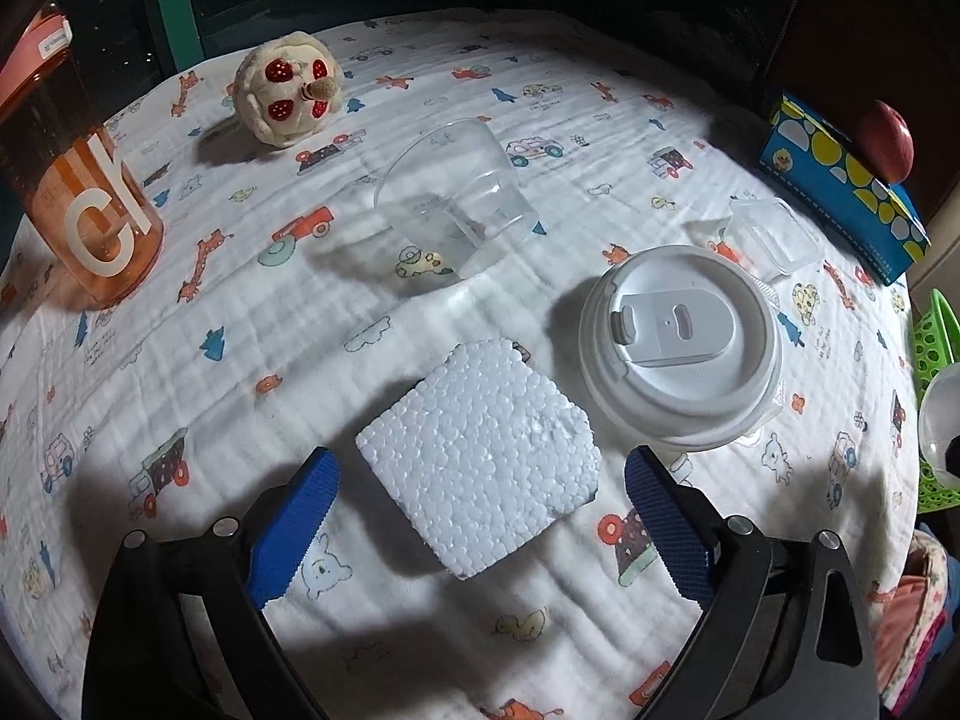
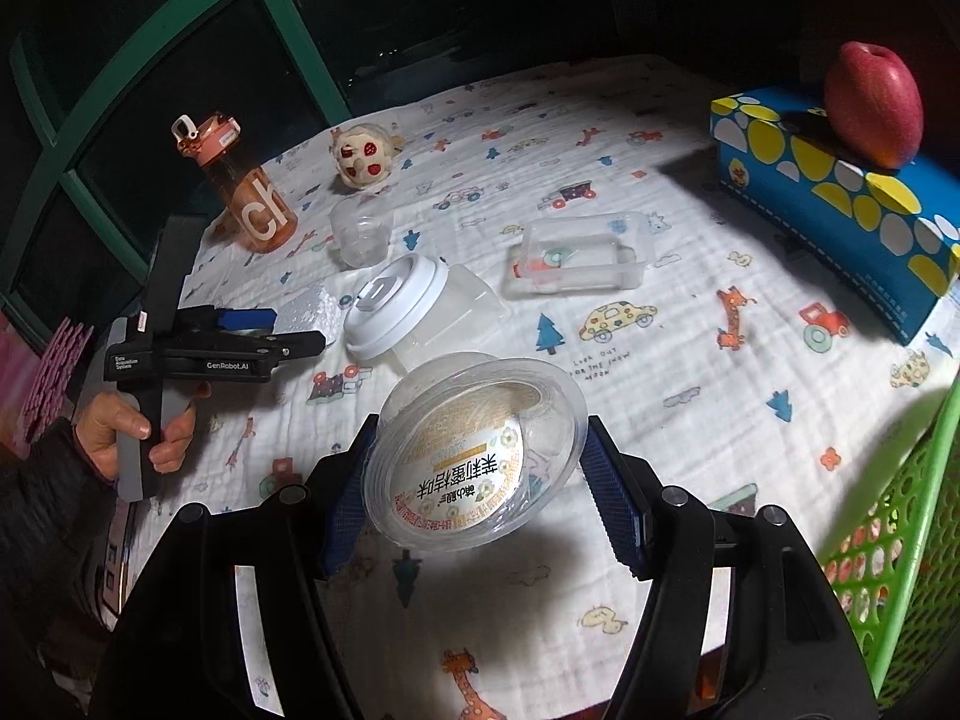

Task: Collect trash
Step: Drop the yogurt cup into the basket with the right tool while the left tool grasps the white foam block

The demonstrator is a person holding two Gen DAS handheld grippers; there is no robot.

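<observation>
A white foam block (image 1: 480, 468) lies on the printed cloth, and my left gripper (image 1: 481, 459) hangs over it, open, with a gap between each blue pad and the block. In the right wrist view the same gripper (image 2: 288, 330) shows at the left, held by a hand (image 2: 138, 426). My right gripper (image 2: 478, 429) is shut on a clear round plastic tub (image 2: 474, 462) with a printed label, held above the cloth. A white-lidded cup (image 1: 678, 342) lies just right of the foam. Behind it sit a clear cup (image 1: 456, 192) and a small clear box (image 2: 579, 261).
A green mesh basket (image 2: 900, 540) stands at the table's right edge. An orange bottle (image 1: 78, 198) and a plush toy (image 1: 288, 90) sit at the far left. A blue tissue box (image 2: 840, 198) with an apple (image 2: 873, 102) on top is at the far right.
</observation>
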